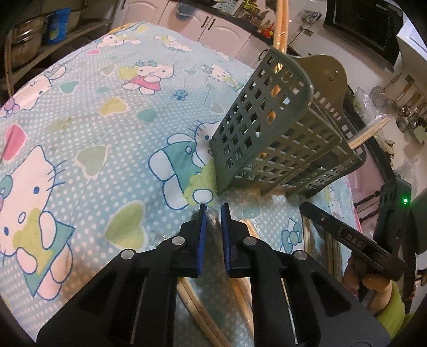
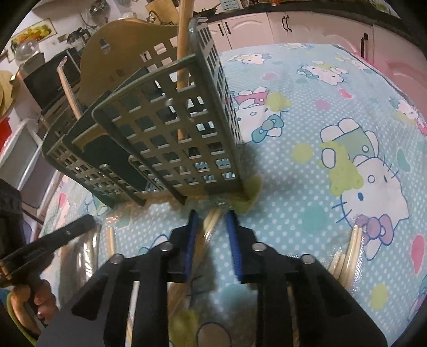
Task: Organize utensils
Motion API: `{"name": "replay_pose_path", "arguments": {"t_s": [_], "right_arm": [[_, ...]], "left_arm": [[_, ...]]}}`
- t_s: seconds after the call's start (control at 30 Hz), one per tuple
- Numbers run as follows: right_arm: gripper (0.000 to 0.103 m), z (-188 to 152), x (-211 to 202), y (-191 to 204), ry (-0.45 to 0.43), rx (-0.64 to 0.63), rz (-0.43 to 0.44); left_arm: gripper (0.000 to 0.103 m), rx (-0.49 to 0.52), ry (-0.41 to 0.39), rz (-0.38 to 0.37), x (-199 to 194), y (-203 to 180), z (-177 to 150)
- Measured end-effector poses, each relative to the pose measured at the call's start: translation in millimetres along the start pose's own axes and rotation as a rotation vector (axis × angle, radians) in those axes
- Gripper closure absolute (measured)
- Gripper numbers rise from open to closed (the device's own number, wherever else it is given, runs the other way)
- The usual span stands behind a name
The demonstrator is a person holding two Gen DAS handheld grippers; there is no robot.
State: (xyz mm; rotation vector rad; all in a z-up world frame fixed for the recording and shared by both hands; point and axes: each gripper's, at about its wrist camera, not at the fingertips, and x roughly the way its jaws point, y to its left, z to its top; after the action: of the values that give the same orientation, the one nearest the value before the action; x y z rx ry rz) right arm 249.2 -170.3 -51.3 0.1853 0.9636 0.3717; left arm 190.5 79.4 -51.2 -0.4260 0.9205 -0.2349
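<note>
Left wrist view: my left gripper [image 1: 213,211] nearly closed, pads pinching clear wrapper of chopstick pack [image 1: 213,299]; green caddy [image 1: 277,128] just beyond, chopsticks already inside.

Right wrist view: my right gripper [image 2: 212,217] narrowed around wrapped chopsticks [image 2: 210,221] (pad contact unclear; cannot tell if gripped); caddy [image 2: 170,128] close ahead.

Risk: slick wrapper slips or tears; lifted pack knocks caddy.

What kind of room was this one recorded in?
Most likely a home kitchen: white cabinets along a dark counter, steel pots on a shelf, and a utensil caddy standing on a cartoon-print tablecloth.
</note>
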Motion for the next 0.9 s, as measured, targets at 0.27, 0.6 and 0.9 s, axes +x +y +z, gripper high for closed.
{"name": "replay_pose_path", "arguments": {"t_s": [0.27, 0.6, 0.9], "right_arm": [[0.095, -2, -8, 2, -0.005, -0.007, 0.069], [0.096, -5, -31, 16, -0.041, -0.064, 0.109], [0.096, -5, -45, 24, -0.073, -0.095, 0.118]], "left_arm": [[0.098, 0.015, -0.036, -0.016, -20, -5, 1], [0.098, 0.015, -0.039, -0.038, -25, -4, 4], [0.100, 0.011, -0.037, -0.033, -25, 5, 4]]}}
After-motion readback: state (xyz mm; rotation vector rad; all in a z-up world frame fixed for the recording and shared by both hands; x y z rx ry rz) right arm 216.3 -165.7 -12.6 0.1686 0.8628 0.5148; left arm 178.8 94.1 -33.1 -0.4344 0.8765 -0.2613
